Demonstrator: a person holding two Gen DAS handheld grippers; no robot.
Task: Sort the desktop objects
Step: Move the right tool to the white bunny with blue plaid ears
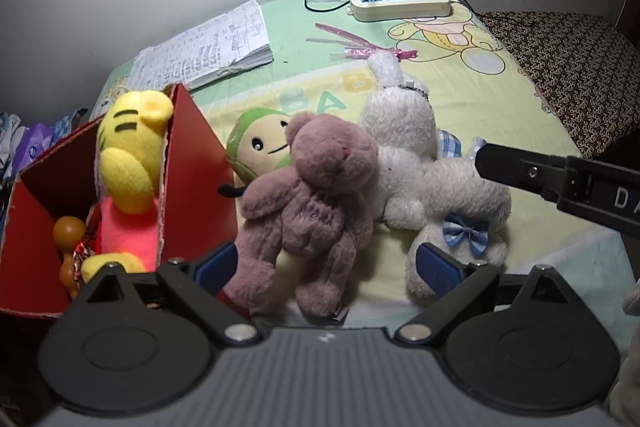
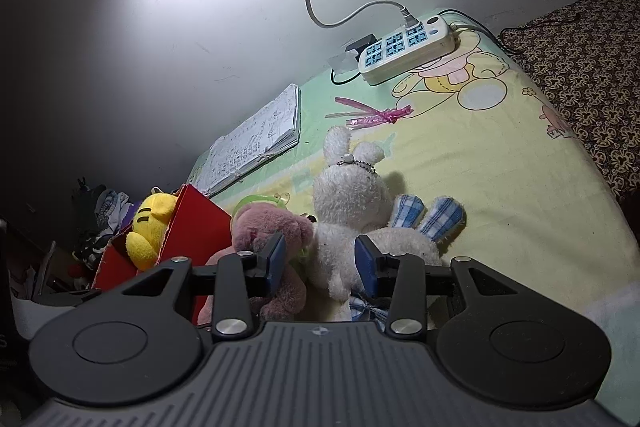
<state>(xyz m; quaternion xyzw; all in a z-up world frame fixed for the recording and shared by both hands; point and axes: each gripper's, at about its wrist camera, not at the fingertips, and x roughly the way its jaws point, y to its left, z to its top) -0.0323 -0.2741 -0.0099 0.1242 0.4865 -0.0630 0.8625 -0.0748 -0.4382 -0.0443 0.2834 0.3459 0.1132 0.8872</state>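
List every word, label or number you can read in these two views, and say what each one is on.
"BAB": large pastel letters printed on the yellow-green cloth, partly hidden behind the toys.
"DA": white letters on the right gripper's black arm, cut off by the left wrist view's edge.
Handwriting on the open notebook: too small to read.
Stitching on the pink bear's chest: too blurred to read.
Power strip: no legible text.

Green doll [image 1: 260,143] half hidden behind pink bear [image 1: 308,199].

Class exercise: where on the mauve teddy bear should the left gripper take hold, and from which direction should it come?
Grip the mauve teddy bear across its torso, coming down from above. It lies on its back, limbs splayed, and the open left gripper already straddles its legs. The torso is narrower than the head and clear of the red box.
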